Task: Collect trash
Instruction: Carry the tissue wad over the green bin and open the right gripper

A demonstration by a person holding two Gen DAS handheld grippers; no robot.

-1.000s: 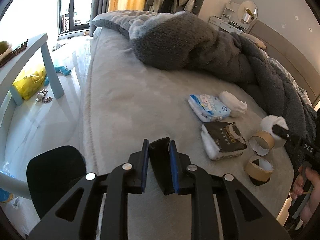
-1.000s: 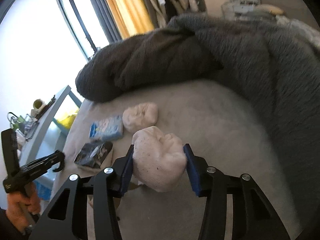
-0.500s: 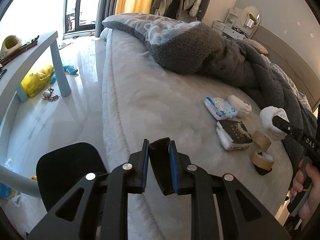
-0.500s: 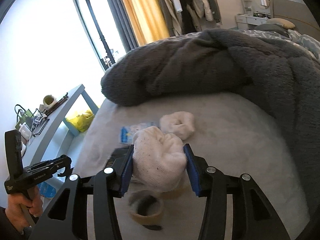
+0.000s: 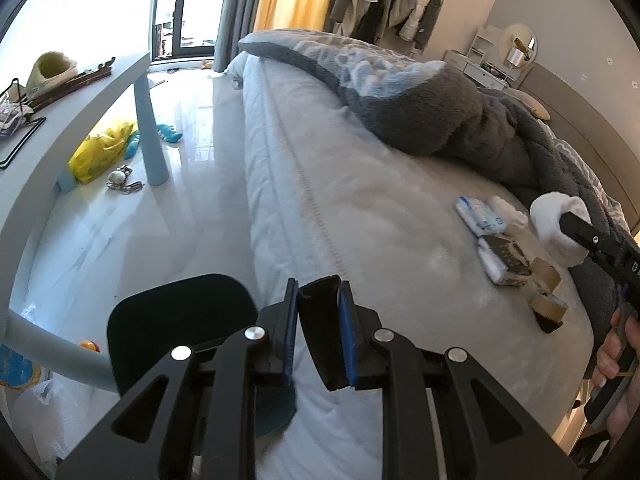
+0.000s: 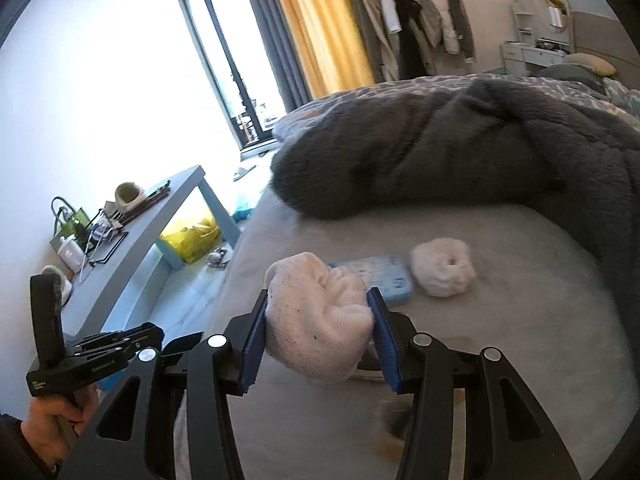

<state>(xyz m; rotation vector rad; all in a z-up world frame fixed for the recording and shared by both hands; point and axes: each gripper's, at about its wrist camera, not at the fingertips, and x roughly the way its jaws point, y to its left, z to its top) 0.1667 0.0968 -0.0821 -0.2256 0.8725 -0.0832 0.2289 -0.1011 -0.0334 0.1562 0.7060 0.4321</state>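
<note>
White and soft, the crumpled wad of tissue-like fabric [image 6: 320, 324] sits clamped between the blue pads of the right gripper [image 6: 318, 338], low in the centre of the right wrist view and lifted clear of the pale grey bed cover [image 6: 520, 320]. In the left wrist view the same wad shows at the right edge, above the bedding. It bulges out past both pads, so it looks light and squashy; I judge it will bear a firm squeeze without harm, yet a loose layer could slip or trail. The hold across its thick middle looks the safest place.

The left gripper [image 5: 318, 336] at the bottom centre of its own view is closed on the rim of a black bin-like container [image 5: 180, 320], whose dark mouth lies lower left of the jaws, beside the bed edge. That is probably where the wad belongs.

More litter lies on the cover. A second white fluffy wad [image 6: 442, 267] rests right of centre, just beside a flat blue-and-white tissue packet [image 6: 380, 284]. The left wrist view also shows a dark printed packet [image 5: 504, 260] and brown cardboard tape rolls [image 5: 548, 296] at its right. The rolls look stiff and hollow, best taken across the wall.
</note>
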